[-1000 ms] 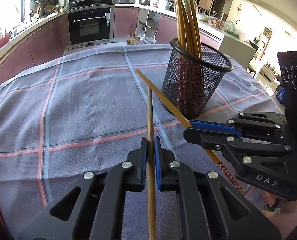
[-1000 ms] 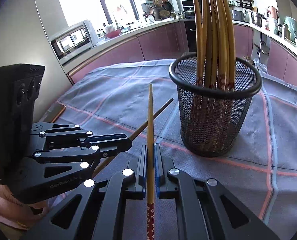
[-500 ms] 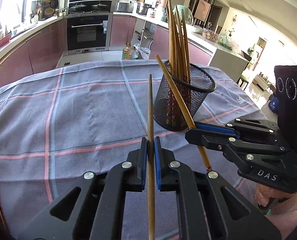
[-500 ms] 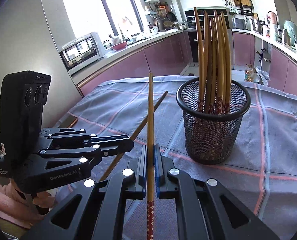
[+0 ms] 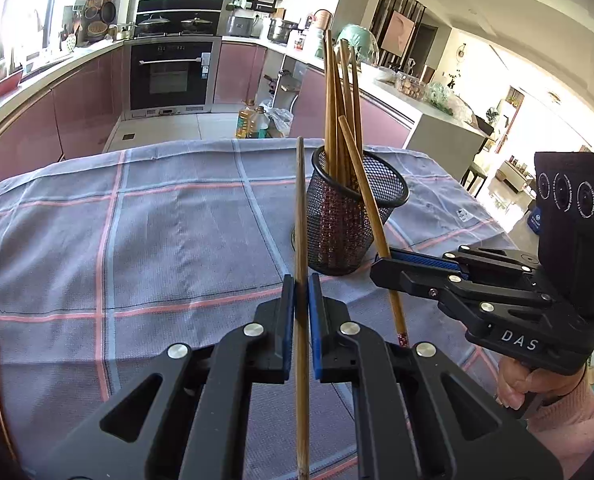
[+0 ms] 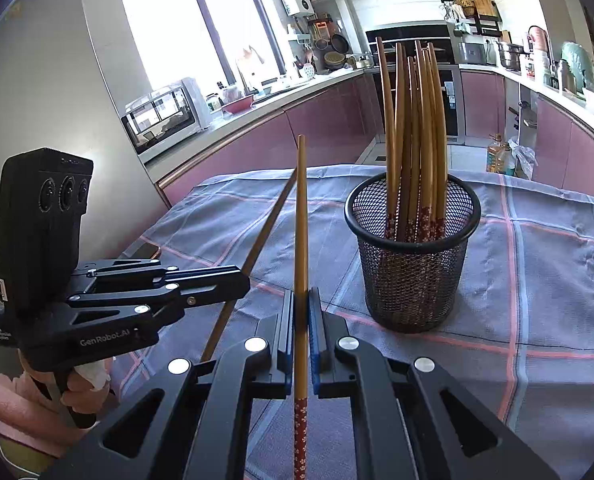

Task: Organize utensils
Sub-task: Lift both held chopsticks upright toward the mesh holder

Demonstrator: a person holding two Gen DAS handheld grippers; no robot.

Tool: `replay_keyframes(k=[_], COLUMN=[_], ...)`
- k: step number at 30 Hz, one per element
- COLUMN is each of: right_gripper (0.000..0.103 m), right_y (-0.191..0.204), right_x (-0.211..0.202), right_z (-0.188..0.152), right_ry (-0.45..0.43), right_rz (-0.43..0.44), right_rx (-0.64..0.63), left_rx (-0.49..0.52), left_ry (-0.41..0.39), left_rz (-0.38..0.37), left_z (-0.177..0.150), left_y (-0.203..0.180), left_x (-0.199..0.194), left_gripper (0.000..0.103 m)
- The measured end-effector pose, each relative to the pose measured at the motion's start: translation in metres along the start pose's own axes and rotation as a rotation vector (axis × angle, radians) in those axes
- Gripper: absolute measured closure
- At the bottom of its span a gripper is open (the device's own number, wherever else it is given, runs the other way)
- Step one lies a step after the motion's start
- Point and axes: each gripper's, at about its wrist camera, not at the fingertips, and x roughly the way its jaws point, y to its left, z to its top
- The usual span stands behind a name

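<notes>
Between the pads of the left hand-held gripper (image 5: 301, 300) a plain chopstick (image 5: 300, 208) is pinched; the right hand-held gripper (image 6: 301, 312) clamps a patterned-handled chopstick (image 6: 301, 216). Both sticks tilt up beside the mesh holder (image 6: 413, 280) full of chopsticks (image 6: 417, 120), standing mid-desk (image 5: 157, 232) with open cloth all round.

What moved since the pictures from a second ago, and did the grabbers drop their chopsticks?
Both grippers lifted up and back from the mesh cup, so it looks smaller and farther. The left gripper and right gripper stayed clamped, each on one chopstick. The cup, its chopsticks and the tablecloth stayed put.
</notes>
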Motion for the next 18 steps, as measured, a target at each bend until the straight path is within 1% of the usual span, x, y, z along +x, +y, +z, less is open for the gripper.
replay_keyframes(k=[12,15,18], right_gripper=[0.097,0.097,0.097], right_y=[0.002,0.008,0.014], right_x=[0.004,0.008,0.008], right_z=[-0.003,-0.003,-0.004], right_ry=[0.023,0.038,0.033], right_rz=[0.008,0.018,0.028], right_rx=[-0.007,-0.028,-0.039], left_rx=[0.011,0.02,0.027], left_ry=[-0.028,-0.023,-0.015], left_rz=[-0.019,-0.029,-0.032], left_z=[0.003,0.002,0.001], left_y=[-0.007,-0.01,-0.012], left_x=[-0.013,-0.014,-0.012], left_gripper=[0.095,0.095,0.095])
